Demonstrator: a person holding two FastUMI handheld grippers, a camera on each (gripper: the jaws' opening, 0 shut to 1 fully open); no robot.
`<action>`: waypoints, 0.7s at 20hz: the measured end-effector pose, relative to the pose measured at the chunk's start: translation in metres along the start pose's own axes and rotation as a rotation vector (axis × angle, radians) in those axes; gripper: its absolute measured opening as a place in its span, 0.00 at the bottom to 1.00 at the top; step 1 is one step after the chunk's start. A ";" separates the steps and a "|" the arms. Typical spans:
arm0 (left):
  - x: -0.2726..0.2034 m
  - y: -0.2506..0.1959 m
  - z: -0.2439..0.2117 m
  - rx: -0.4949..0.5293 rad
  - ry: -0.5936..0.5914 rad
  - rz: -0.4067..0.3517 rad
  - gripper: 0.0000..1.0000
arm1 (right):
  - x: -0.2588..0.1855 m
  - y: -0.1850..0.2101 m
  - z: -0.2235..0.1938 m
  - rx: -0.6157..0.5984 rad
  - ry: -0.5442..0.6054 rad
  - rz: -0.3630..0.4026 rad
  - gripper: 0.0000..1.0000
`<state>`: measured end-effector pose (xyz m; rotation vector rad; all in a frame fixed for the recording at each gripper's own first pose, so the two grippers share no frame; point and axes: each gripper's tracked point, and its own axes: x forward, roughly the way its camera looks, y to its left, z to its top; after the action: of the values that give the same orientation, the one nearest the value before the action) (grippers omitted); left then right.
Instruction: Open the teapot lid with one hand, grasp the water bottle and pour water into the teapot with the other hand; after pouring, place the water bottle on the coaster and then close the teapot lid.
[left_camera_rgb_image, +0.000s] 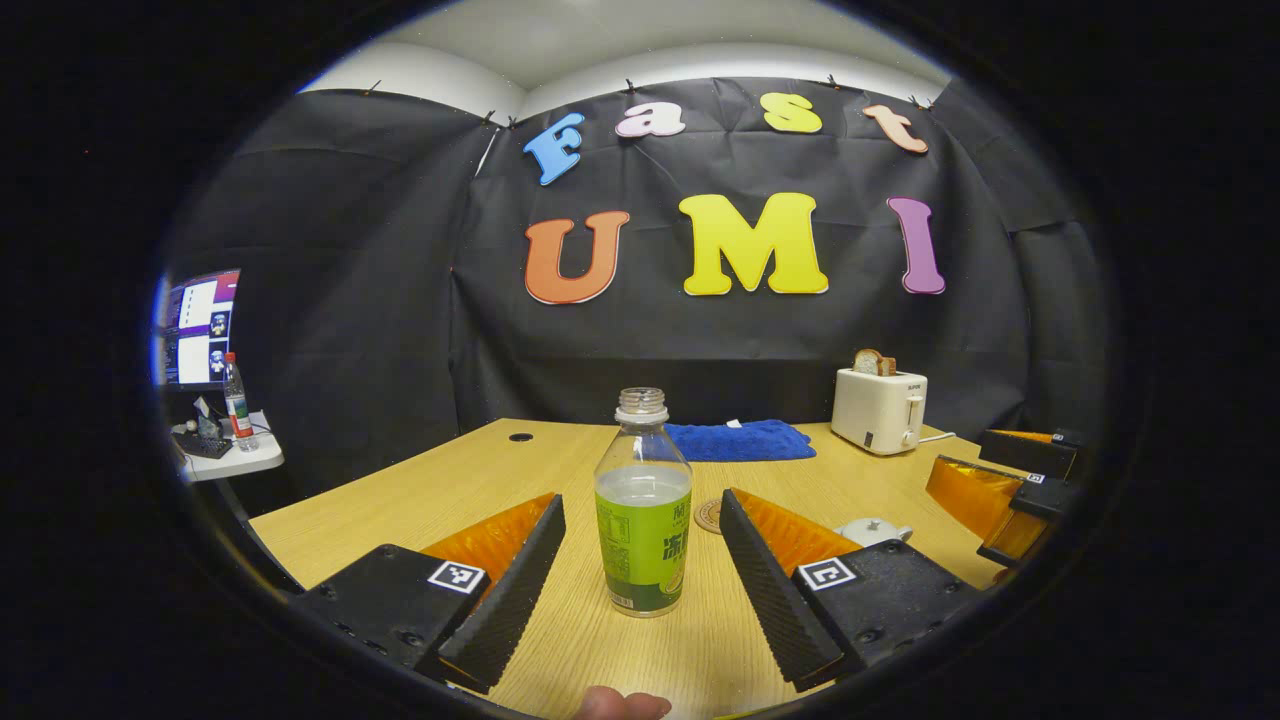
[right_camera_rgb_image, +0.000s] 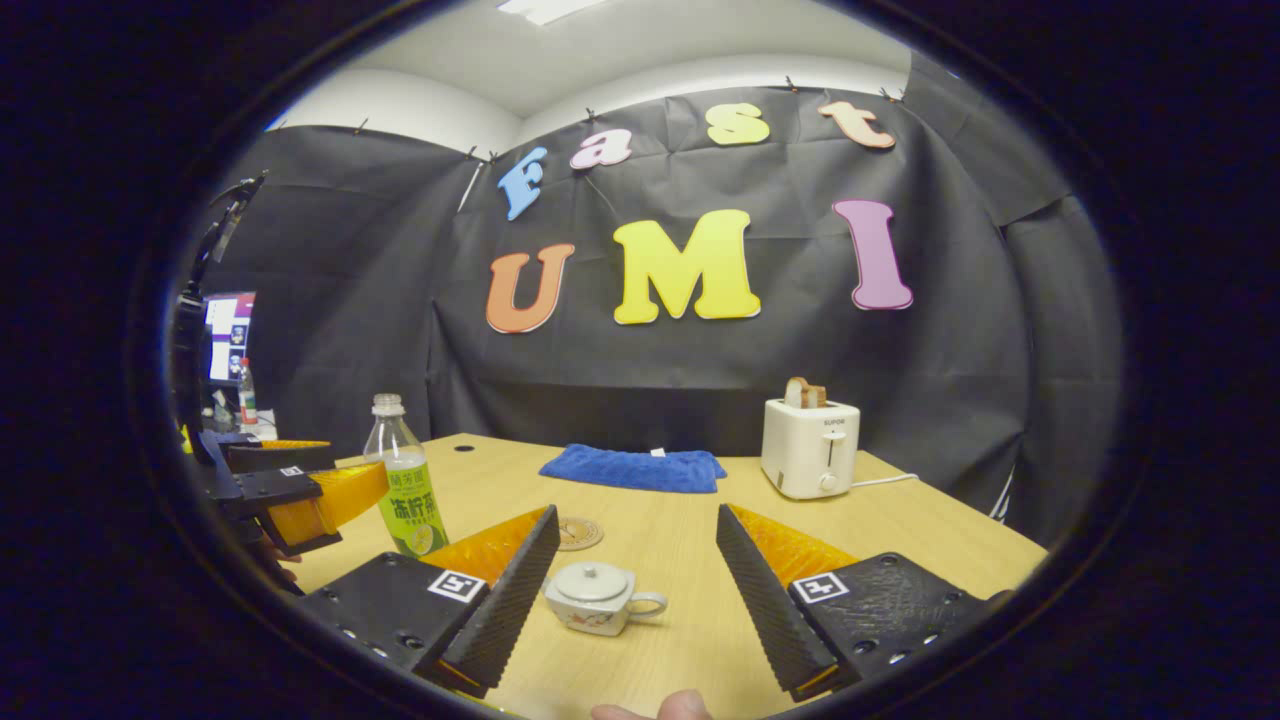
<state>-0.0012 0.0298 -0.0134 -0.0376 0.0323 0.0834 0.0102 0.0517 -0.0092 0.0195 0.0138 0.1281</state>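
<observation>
Behind the right finger (left_camera_rgb_image: 775, 575), teapot (left_camera_rgb_image: 872, 531) half hidden, coaster (left_camera_rgb_image: 709, 516) clipped

Your left gripper view: low over table (left_camera_rgb_image: 420, 490), facing back wall, bottle (left_camera_rgb_image: 643, 510) close ahead. Right gripper view: same heading, teapot (right_camera_rgb_image: 595, 597) close. Both share toaster (right_camera_rgb_image: 810, 447), blue cloth (right_camera_rgb_image: 635, 468), coaster (right_camera_rgb_image: 578, 532).

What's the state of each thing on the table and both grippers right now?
water bottle: upright on the table, cap off, partly filled, ungrasped.
teapot: on the table, lid on.
coaster: bare, nothing on it.
toaster: a slice of bread sticking out of the slot.
blue cloth: lying flat at the far edge.
left gripper: open, fingers either side of the bottle, not touching.
right gripper: open, teapot between the fingers, no contact.
</observation>
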 end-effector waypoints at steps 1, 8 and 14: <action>0.000 -0.001 -0.001 0.007 0.000 -0.003 0.98 | 0.001 0.000 -0.003 0.000 0.017 0.000 0.95; -0.001 0.000 -0.006 -0.002 0.013 -0.005 0.98 | 0.026 0.016 -0.034 -0.044 0.141 0.028 0.95; -0.005 0.012 -0.012 -0.030 0.018 0.012 0.98 | 0.049 0.030 -0.043 -0.051 0.183 0.040 0.92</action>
<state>-0.0070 0.0406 -0.0258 -0.0677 0.0495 0.0952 0.0542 0.0881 -0.0524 -0.0435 0.1931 0.1696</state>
